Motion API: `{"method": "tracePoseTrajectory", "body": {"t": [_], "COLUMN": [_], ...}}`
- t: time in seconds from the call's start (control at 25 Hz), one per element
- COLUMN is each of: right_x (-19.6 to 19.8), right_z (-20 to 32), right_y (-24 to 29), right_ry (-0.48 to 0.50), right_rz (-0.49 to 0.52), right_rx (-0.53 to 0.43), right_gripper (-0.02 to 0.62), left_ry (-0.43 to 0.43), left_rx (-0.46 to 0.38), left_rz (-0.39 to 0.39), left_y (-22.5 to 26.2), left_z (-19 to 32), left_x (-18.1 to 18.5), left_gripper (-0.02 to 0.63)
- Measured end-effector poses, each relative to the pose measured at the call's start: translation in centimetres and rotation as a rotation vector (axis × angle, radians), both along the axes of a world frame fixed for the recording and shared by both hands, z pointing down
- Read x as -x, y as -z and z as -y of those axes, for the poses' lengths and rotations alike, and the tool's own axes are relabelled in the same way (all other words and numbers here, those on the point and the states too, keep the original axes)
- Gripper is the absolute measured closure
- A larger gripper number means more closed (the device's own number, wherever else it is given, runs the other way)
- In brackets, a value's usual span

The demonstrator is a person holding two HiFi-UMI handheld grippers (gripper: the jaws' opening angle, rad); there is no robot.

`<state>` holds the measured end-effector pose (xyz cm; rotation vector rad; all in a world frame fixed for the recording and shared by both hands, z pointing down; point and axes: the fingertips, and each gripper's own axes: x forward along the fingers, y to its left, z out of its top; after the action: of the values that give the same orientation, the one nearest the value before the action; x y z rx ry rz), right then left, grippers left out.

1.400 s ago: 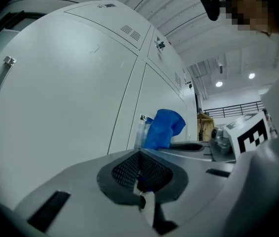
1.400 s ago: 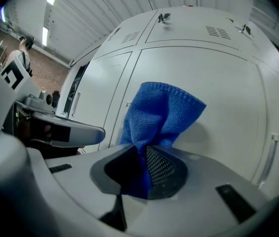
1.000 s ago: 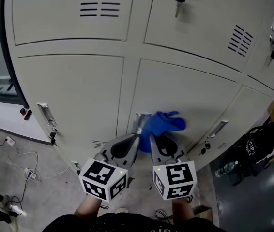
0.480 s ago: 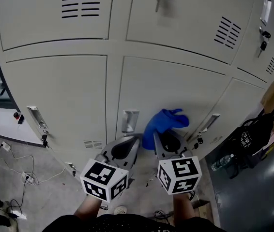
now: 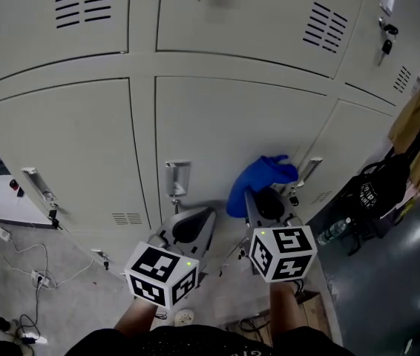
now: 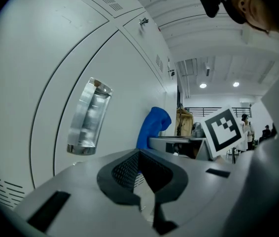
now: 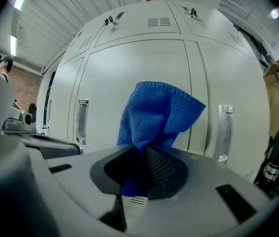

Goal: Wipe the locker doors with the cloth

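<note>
A blue cloth (image 5: 260, 178) is bunched against the lower middle locker door (image 5: 225, 124), to the right of its metal handle (image 5: 176, 178). My right gripper (image 5: 258, 196) is shut on the cloth's lower part. In the right gripper view the cloth (image 7: 154, 112) rises out of the right gripper (image 7: 146, 150) in front of the door (image 7: 144, 63). My left gripper (image 5: 204, 215) hangs just below that handle, shut, with nothing in it. In the left gripper view the left gripper (image 6: 139, 154) sits close to the door, with the handle (image 6: 89, 115) at left and the cloth (image 6: 152, 126) beyond.
The neighbouring door at right has its own handle (image 5: 306, 170). Keys (image 5: 385, 32) hang in an upper right locker. A black bag (image 5: 377, 191), a water bottle (image 5: 334, 231) and brown garments (image 5: 418, 132) are at the right. Cables (image 5: 17, 251) lie on the floor at left.
The right gripper has carried the cloth to the right along the lower middle door, away from its handle. The left gripper has kept its place below the handle.
</note>
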<state>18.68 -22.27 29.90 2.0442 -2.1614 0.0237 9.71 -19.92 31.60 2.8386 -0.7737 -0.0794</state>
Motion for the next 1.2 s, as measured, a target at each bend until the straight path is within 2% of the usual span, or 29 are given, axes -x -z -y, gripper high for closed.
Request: {"method": "tracePoseTrajectory", "body": {"t": [0.48,0.76,0.92,1.0,1.2], "right_x": [-5.6,-6.8,-6.5,-5.4,0.6], "right_z": [-0.7,-0.9,-1.1,-1.4,-1.8], "right_y": [-1.0,-1.1,-1.0,-0.8,-0.3], "right_ry": [-0.141,-0.173,-0.200,-0.180,-0.011], "right_rz": [0.016,0.000,-0.051,-0.063,-0.042], "right_rx": [0.018,0.019,0.021,0.014,-0.021], "right_gripper": [0.534,0.533,0.534,0.533,0.533], "left_ry": [-0.068,-0.054,-0.034,-0.018,0.051], "left_rx": [0.019,0.024,0.031,0.032,0.021], "left_rz": [0.009,0.001,-0.002,-0.003,0.012], "left_y": [-0.8,-0.8,-0.8,-0.9,-1.0], "left_z": [-0.7,-0.5,-0.4,-0.4,0.3], "left_x": [-2.4,-2.1,-1.4,-0.8,1.6], "left_gripper": [0.595,0.595,0.595,0.595,0.595]}}
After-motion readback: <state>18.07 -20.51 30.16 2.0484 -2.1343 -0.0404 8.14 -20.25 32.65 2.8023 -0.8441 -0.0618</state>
